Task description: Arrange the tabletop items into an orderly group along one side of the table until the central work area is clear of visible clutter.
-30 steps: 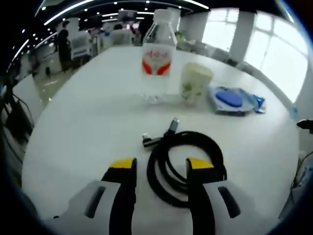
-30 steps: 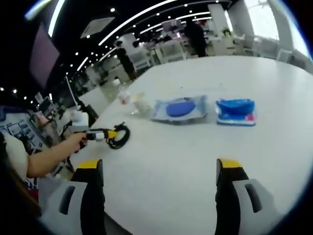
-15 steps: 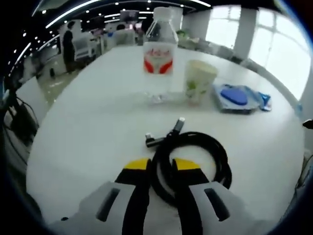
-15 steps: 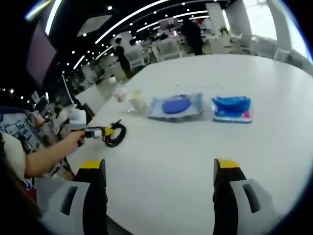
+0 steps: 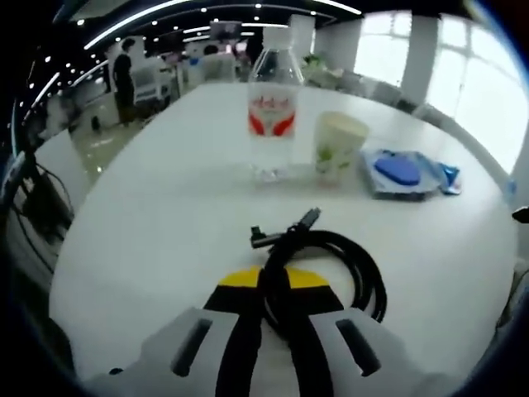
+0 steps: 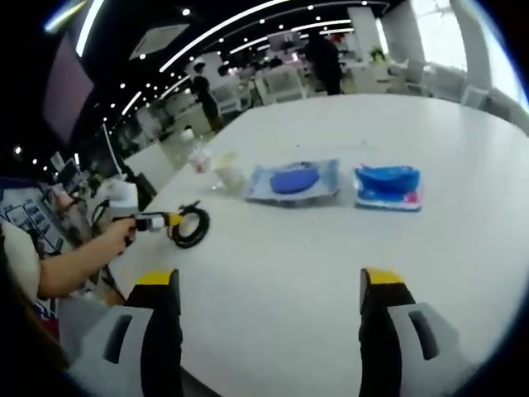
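Note:
A coiled black cable [image 5: 326,269] lies on the white table [image 5: 165,215], and my left gripper [image 5: 274,279] is shut on the near side of the coil. Beyond it stand a clear water bottle [image 5: 272,112] with a red label and a pale paper cup [image 5: 339,145]. A blue flat packet [image 5: 400,171] lies to the right of the cup. In the right gripper view my right gripper [image 6: 269,285] hangs open over bare table [image 6: 281,256]. Farther off there I see the cable [image 6: 189,227], the left gripper [image 6: 159,222], the bottle [image 6: 199,160], the cup [image 6: 227,170] and two blue packets [image 6: 291,181] [image 6: 387,187].
The table's rounded near edge [image 5: 62,273] drops off to the left of the cable. A person's forearm [image 6: 70,263] reaches in from the left in the right gripper view. Office desks and people stand far behind the table.
My left gripper's jaws have gone from open around the cable to shut on it. The right gripper has stayed open, its view shifting only slightly.

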Available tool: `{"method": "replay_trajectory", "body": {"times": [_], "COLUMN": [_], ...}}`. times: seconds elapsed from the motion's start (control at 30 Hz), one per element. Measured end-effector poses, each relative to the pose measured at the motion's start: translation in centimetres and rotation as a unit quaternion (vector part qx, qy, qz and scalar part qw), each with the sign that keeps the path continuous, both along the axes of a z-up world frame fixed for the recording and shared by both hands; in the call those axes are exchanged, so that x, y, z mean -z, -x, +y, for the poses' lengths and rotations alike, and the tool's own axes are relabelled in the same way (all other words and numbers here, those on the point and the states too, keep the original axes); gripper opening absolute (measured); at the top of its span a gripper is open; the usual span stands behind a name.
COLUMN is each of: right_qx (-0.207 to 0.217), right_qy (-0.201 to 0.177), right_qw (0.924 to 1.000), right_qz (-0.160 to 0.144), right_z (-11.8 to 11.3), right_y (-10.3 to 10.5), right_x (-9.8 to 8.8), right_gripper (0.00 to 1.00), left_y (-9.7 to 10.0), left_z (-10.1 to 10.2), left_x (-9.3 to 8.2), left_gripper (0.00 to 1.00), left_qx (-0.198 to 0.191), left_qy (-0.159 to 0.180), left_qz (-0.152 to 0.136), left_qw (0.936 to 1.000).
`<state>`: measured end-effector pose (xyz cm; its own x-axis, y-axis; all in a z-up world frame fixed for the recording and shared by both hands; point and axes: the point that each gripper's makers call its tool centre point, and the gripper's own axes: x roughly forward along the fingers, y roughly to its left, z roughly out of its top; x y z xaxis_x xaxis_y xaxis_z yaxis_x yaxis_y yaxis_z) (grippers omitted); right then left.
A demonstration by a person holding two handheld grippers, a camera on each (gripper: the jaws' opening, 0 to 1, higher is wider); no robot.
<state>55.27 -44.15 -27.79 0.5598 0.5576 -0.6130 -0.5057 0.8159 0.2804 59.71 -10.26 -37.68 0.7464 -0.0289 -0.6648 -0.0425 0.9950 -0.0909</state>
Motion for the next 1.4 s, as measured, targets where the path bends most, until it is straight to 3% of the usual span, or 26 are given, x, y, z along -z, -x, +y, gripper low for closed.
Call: {"method": "replay_trajectory", "body": {"times": [0.37, 0.5, 0.6, 0.77, 0.9, 1.4], "right_qx": [-0.012, -0.013, -0.019, -0.024, -0.031, -0.023], "right_qy": [-0.007, -0.007, 0.027, 0.036, 0.064, 0.045], "right_qw": [0.9999, 0.9998, 0.9992, 0.9986, 0.9967, 0.9979], "right_qz": [-0.006, -0.011, -0.023, -0.031, -0.038, -0.041], "right_z": [0.6, 0.8, 0.5, 0.9, 0.8, 0.5], "right_y": [0.2, 0.4, 0.4, 0.4, 0.5, 1.0], "right_x": [-0.6, -0.9, -0.8, -1.0, -0.7, -1.4], "right_gripper": [0.88, 0.88, 0.88, 0.88, 0.88, 0.87], "left_y": [0.8, 0.9, 0.9, 1.1, 1.3, 1.7], "left_z": [-1.7, -2.5, -2.6, -3.1, -3.6, -6.3], "left_x": [-1.9, -3.1, -3.4, -4.1, -4.8, -7.3], "left_gripper": [0.05, 0.05, 0.05, 0.04, 0.04, 0.04], "left_qx": [0.023, 0.037, 0.039, 0.047, 0.053, 0.093], "left_qy": [0.010, 0.008, 0.008, 0.005, 0.007, 0.014], "left_qz": [-0.007, -0.026, -0.028, -0.036, -0.041, -0.061], "left_qw": [0.9997, 0.9989, 0.9988, 0.9983, 0.9977, 0.9936]}}
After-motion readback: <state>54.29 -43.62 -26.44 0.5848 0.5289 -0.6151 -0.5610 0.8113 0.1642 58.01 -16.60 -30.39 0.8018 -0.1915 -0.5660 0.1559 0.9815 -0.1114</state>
